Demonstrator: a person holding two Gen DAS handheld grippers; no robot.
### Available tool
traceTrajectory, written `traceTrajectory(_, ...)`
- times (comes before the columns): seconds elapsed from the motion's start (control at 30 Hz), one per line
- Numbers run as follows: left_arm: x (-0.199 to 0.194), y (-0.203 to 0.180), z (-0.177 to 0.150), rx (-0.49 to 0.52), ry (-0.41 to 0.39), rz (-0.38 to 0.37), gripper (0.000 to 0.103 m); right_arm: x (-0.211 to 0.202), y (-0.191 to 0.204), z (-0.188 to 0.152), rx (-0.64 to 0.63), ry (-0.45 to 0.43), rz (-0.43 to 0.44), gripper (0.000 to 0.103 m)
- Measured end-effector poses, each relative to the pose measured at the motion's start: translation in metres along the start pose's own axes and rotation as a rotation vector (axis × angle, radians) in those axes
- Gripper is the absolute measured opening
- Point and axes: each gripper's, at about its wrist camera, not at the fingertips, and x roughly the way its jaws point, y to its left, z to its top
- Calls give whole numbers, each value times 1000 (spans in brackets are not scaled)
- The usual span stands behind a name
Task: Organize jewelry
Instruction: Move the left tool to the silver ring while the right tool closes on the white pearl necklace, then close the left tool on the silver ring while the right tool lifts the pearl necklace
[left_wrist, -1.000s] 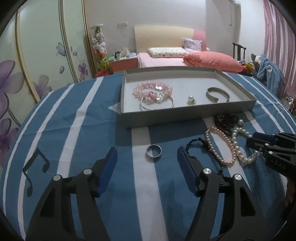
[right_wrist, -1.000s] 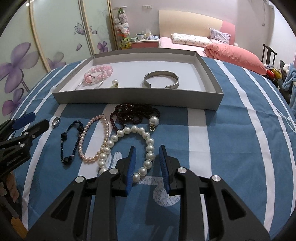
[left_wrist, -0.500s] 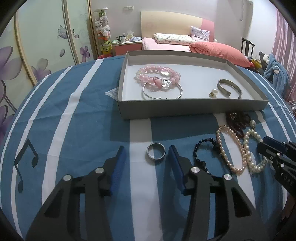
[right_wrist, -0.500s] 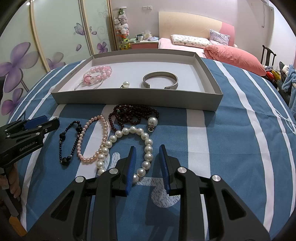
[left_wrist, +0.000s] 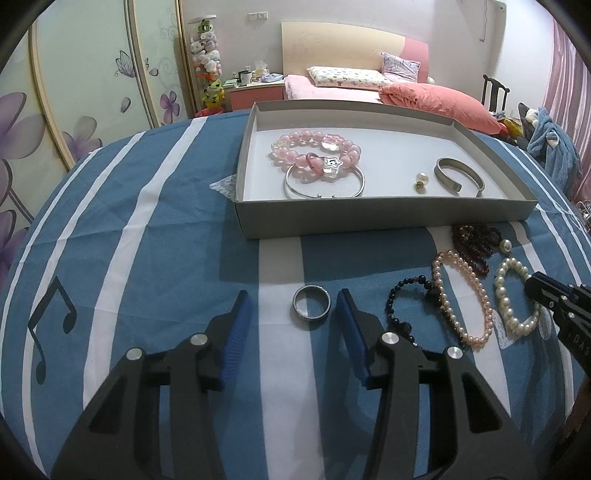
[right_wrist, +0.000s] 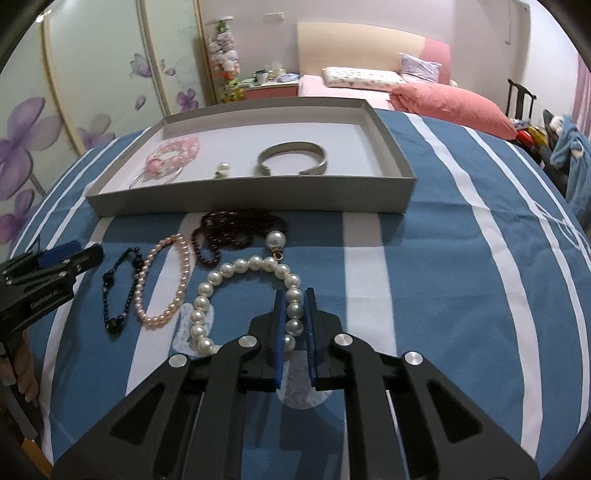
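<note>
**Ring framed by left claw, pearls between right claw's fingers**

We saw the left gripper (left_wrist: 293, 310) spread wide, low over the striped cloth (left_wrist: 166, 236), with the silver ring (left_wrist: 311, 306) lying flat between its blue pads, nearer the right pad but touching neither. The right gripper (right_wrist: 294, 306) was narrowed around the white pearl bracelet (right_wrist: 236, 269), one strand of beads sitting between the pads; whether the pads actually pressed the beads we could not tell.

At 12 o'clock from the ring sat the grey tray (left_wrist: 369, 218), holding the pink bead bracelet (left_wrist: 314, 147), a thin bangle (left_wrist: 325, 190), a pearl earring (left_wrist: 420, 181) and a grey cuff (left_wrist: 458, 175). At 3 o'clock from the ring lay the dark blue bracelet (left_wrist: 406, 299), then the pink pearl bracelet (left_wrist: 461, 295). The dark red beads (right_wrist: 236, 232) lay at 12 o'clock from the white pearls, just beside the tray's front wall.
</note>
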Motion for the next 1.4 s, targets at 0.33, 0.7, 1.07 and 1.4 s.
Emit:
traceTrajectory(0.33, -1, -1, 1, -4, -7, -13, 22, 0, 0, 0, -10, -1, -12, 11)
traceTrajectory(0.7, -3, 2, -2, -22, -10, -15, 22, -3, -7, -2, 33, -13, 26, 10)
traceTrajectory(1.07, -35, 21, -14, -71, -122, 21, 22, -46, -6, 5, 79, -196, 138, 10)
traceTrajectory(1.4, -81, 8, -23, -49, -315, 53, 22, -67, 16, 5, 64, -284, 189, 10)
